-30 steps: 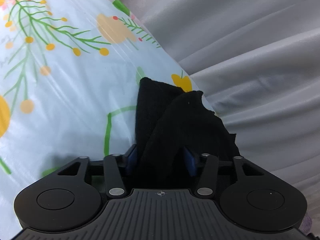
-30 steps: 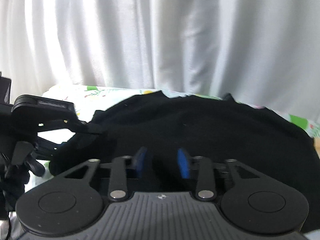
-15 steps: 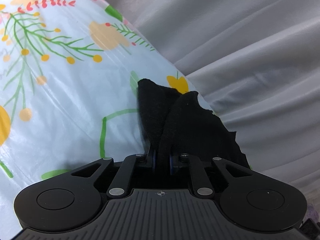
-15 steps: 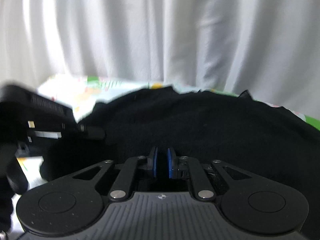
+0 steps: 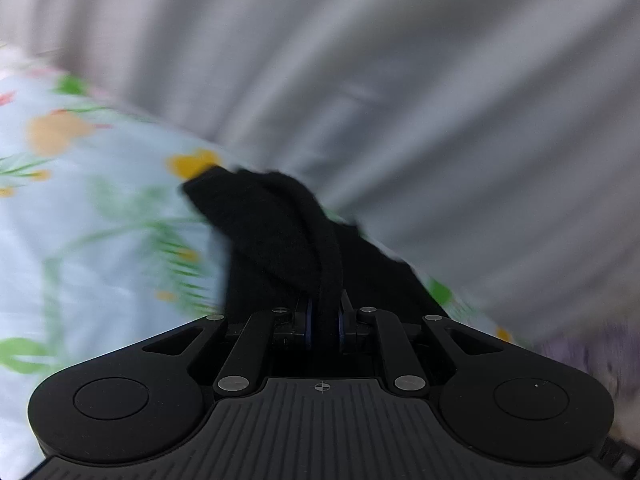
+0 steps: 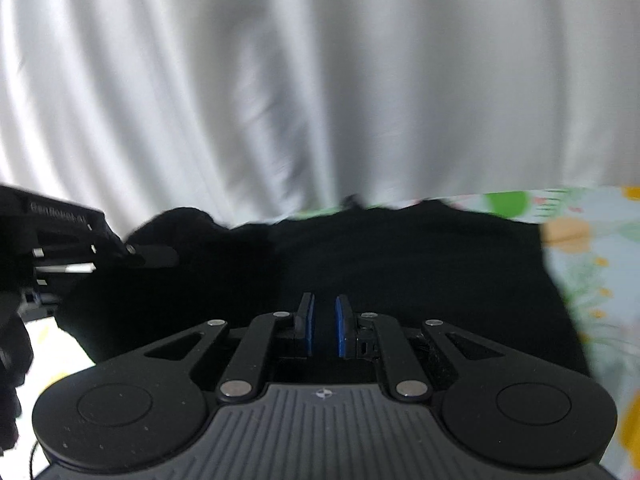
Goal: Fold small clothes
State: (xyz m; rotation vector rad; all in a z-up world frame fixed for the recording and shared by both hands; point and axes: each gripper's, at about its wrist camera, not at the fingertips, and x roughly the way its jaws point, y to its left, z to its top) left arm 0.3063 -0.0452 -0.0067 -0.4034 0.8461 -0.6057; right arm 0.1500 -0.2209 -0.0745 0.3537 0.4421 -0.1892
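A small black garment lies on the floral tablecloth. My left gripper is shut on a bunched edge of it, and the cloth rises out from between the blue pads. In the right wrist view the same black garment spreads wide in front of my right gripper. The right jaws stand nearly closed with black cloth in the narrow gap between them. The left gripper shows at the left edge, at the garment's left end.
A grey-white curtain hangs close behind the table's far edge, and it also fills the upper part of the right wrist view. The floral cloth shows to the right of the garment.
Both grippers closed on the garment's edge about half a second ago. Since then the left gripper has lifted and swung, bunching the cloth; the views are blurred with motion.
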